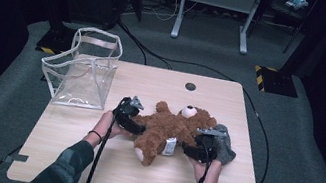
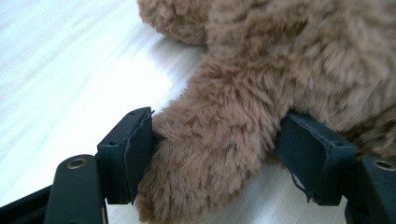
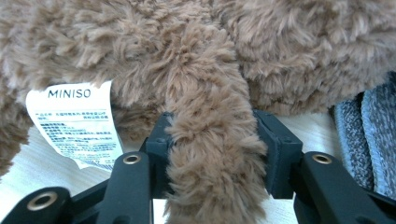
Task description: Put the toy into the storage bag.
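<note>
A brown plush teddy bear [image 1: 169, 128] lies on its back in the middle of the wooden table [image 1: 135, 178], with a white label [image 3: 70, 123] on its body. My left gripper [image 1: 137, 126] comes in from the bear's left side. In the left gripper view its jaws [image 2: 215, 144] hold one furry limb [image 2: 210, 154], both pads against the fur. My right gripper [image 1: 190, 149] sits at the bear's right side. In the right gripper view it [image 3: 212, 140] is shut on another thin furry limb [image 3: 210, 168], which is squeezed between the pads.
A clear plastic bag [image 1: 84, 70] with white trim stands open at the table's far left corner. A grey knitted piece [image 1: 225, 145] lies beside the right gripper, also in the right gripper view [image 3: 369, 140]. A round cable hole [image 1: 190, 86] sits near the far edge.
</note>
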Available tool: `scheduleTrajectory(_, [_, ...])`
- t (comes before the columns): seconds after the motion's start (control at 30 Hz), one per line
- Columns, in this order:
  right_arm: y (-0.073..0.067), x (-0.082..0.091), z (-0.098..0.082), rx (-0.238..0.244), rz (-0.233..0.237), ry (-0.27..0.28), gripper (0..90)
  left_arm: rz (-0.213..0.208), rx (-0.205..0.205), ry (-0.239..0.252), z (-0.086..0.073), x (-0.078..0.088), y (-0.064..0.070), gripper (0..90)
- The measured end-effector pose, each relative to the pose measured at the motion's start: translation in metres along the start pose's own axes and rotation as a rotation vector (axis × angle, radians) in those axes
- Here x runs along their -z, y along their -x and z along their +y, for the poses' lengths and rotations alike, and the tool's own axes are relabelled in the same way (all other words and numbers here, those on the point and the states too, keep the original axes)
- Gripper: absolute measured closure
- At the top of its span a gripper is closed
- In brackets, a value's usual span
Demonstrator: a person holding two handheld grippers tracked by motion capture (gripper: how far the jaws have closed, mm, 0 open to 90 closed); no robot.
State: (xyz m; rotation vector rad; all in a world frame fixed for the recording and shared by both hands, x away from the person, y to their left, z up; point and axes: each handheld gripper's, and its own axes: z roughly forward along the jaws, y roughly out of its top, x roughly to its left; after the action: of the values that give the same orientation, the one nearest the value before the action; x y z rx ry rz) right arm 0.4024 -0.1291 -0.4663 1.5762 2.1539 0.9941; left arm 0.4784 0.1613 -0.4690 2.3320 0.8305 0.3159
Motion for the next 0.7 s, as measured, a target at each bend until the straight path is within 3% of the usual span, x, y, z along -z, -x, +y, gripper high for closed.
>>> scheduleTrajectory(0.27, [-0.001, -0.003, 0.001, -0.003, 0.007, -0.012, 62.9, 0.008, -0.014, -0.002, -0.008, -0.010, 0.001, 41.9])
scheduleTrajectory(0.33, [0.001, -0.004, 0.001, 0.000, 0.011, -0.010, 66.6, 0.005, 0.015, 0.018, -0.011, -0.011, -0.001, 50.9])
scheduleTrajectory(0.43, [0.001, -0.004, 0.001, 0.009, 0.012, -0.006, 69.4, -0.001, 0.020, 0.024, -0.013, -0.012, -0.002, 60.3])
scheduleTrajectory(0.5, [0.000, -0.005, 0.001, 0.010, 0.010, -0.005, 72.4, -0.005, 0.058, 0.053, -0.017, -0.013, -0.002, 66.3])
scheduleTrajectory(0.63, [0.000, -0.003, 0.002, 0.037, -0.001, 0.017, 73.8, 0.017, 0.053, 0.075, -0.018, -0.011, -0.001, 72.2])
scheduleTrajectory(0.7, [0.000, 0.002, 0.005, 0.046, -0.020, 0.031, 74.8, 0.028, 0.062, 0.110, -0.020, -0.006, 0.000, 73.6])
